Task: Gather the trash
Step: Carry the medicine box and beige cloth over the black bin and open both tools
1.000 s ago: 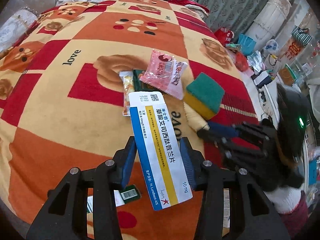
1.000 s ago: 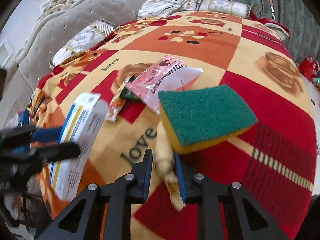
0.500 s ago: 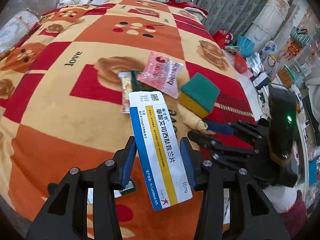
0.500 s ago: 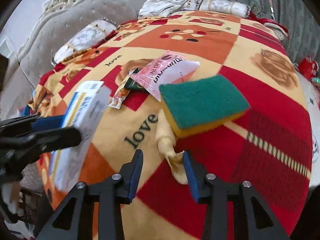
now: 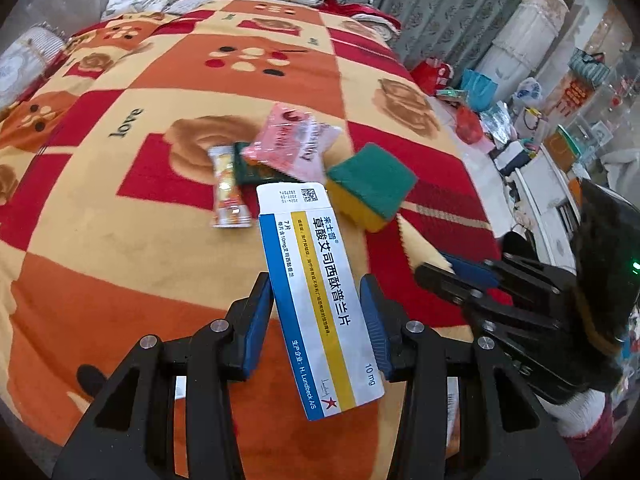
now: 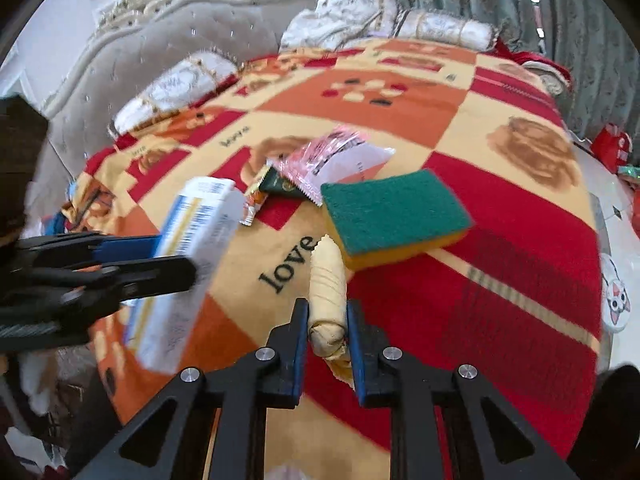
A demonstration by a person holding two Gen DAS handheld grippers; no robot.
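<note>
My left gripper (image 5: 316, 300) is shut on a white, blue and yellow medicine box (image 5: 316, 288) and holds it above the bed; both also show in the right wrist view, the gripper (image 6: 160, 256) and the box (image 6: 192, 256), at the left. My right gripper (image 6: 327, 312) is shut on a crumpled yellow wrapper (image 6: 328, 280) lifted off the blanket, and it appears at the right of the left wrist view (image 5: 444, 268). On the blanket lie a pink wrapper (image 5: 292, 142), a small orange snack packet (image 5: 228, 192), a dark green packet (image 5: 250, 168) and a green-and-yellow sponge (image 6: 392, 212).
The bed carries a red, orange and yellow "love" blanket (image 5: 120, 260) with pillows (image 6: 388, 24) at the headboard. To the right of the bed stand cluttered shelves and bags (image 5: 532, 120). Paper scraps (image 5: 182, 388) lie under my left gripper.
My right gripper opened, then shut again on the yellow wrapper and lifted it back from the sponge. My left gripper kept the box and drew back a little.
</note>
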